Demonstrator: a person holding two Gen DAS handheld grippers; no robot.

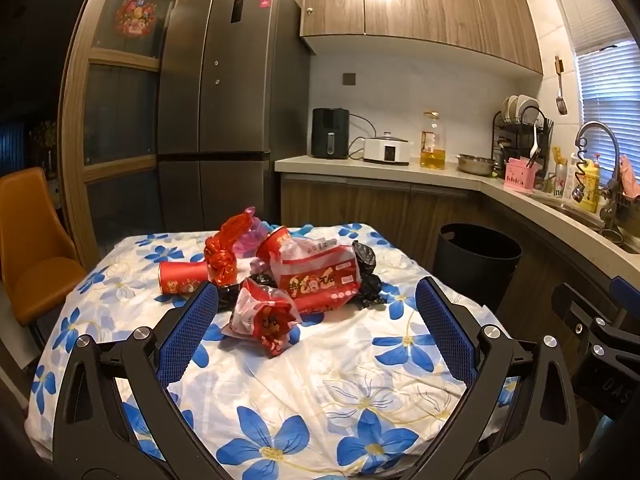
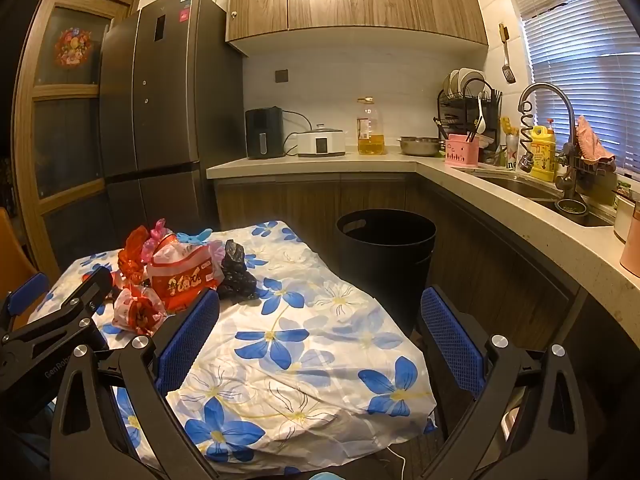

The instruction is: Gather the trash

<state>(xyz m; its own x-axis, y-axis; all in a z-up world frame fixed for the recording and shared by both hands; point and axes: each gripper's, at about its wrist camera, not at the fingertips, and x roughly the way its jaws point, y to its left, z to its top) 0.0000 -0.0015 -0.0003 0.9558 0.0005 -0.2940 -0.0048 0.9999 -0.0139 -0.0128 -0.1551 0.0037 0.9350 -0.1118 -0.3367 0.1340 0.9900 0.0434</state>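
A heap of trash lies on the flowered tablecloth (image 1: 360, 368): a red-and-white snack bag (image 1: 320, 272), a small crumpled red wrapper (image 1: 268, 320), a red paper cup (image 1: 180, 278) on its side, shiny red foil (image 1: 224, 248) and a black plastic bag (image 1: 370, 276). My left gripper (image 1: 318, 300) is open just short of the heap, with the small wrapper between its fingers but untouched. My right gripper (image 2: 320, 308) is open over the table's right part, well right of the snack bag (image 2: 184, 276) and black bag (image 2: 238, 276). A black trash bin (image 2: 386, 248) stands on the floor beyond the table.
An orange chair (image 1: 32, 248) stands left of the table. A counter (image 2: 312, 160) runs along the back and right with appliances, an oil bottle (image 2: 370, 128), a dish rack and a sink (image 2: 532, 192). A tall fridge (image 1: 224, 100) stands behind the table.
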